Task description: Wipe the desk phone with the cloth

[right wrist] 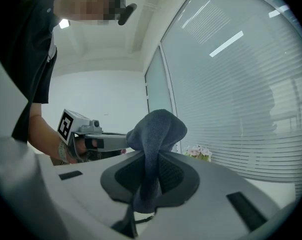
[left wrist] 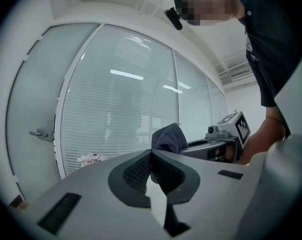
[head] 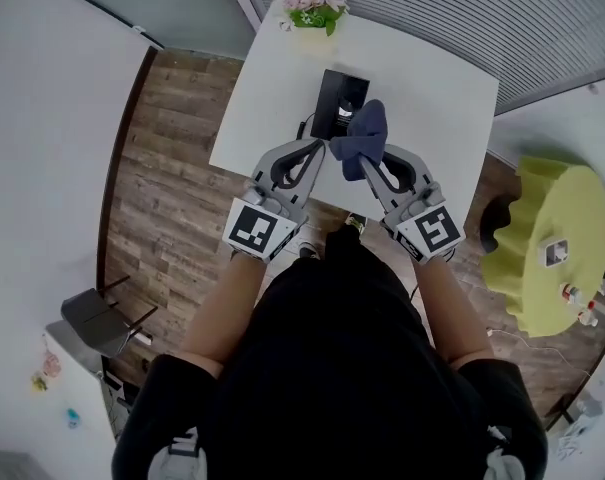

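This looks like an office meeting room. A white worktop [head: 432, 98] carries a black desk phone [head: 334, 103] and, at its far edge, a small pot of pink flowers [head: 312, 6]. Beyond the worktop run tall glass partitions [head: 462, 18] lined with slatted blinds, and one pane bears a lever door handle [left wrist: 41, 133]. Under the worktop lies a wood-plank floor [head: 172, 188]. To the left of the worktop stands a grey chair [head: 97, 323], and to its right a lime-green round table [head: 552, 238].

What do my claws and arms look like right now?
Both the left claw and right claw are light grey tapered shells with dark textured inner pads. Each carries a white cube with black square markers. The person wears a black short-sleeved shirt.
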A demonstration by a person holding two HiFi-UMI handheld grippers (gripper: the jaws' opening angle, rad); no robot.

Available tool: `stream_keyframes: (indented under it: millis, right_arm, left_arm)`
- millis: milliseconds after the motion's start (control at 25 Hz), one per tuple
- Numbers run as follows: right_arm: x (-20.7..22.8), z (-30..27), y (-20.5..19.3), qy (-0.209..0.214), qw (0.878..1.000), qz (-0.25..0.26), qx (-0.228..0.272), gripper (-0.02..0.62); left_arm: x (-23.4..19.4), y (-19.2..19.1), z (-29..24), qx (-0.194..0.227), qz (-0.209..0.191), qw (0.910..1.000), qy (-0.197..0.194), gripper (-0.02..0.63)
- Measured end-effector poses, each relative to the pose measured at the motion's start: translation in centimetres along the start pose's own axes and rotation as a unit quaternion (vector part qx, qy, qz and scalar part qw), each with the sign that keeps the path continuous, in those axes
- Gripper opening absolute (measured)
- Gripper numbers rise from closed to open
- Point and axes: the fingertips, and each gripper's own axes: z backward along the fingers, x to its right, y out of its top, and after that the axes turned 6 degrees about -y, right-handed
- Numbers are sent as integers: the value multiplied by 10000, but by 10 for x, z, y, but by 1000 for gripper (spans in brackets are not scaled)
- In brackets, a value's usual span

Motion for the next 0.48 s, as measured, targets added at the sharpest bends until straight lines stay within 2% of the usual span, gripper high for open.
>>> stream_keyframes:
  millis: [160, 320, 480]
  right_arm:
    - [28, -6, -10, -80, 9999, -84, -71, 63]
    - [50, -14, -22, -220, 9995, -25, -231, 63]
    - [71, -28, -32, -464, 9978, 102, -467, 63]
  left_arm:
    - [-10, -8, -24, -182, -111, 9998, 37, 9]
    - [-25, -12, -42, -80, -29, 9999, 143, 9]
    - [-41, -21, -60, -168, -66, 9998, 9, 9]
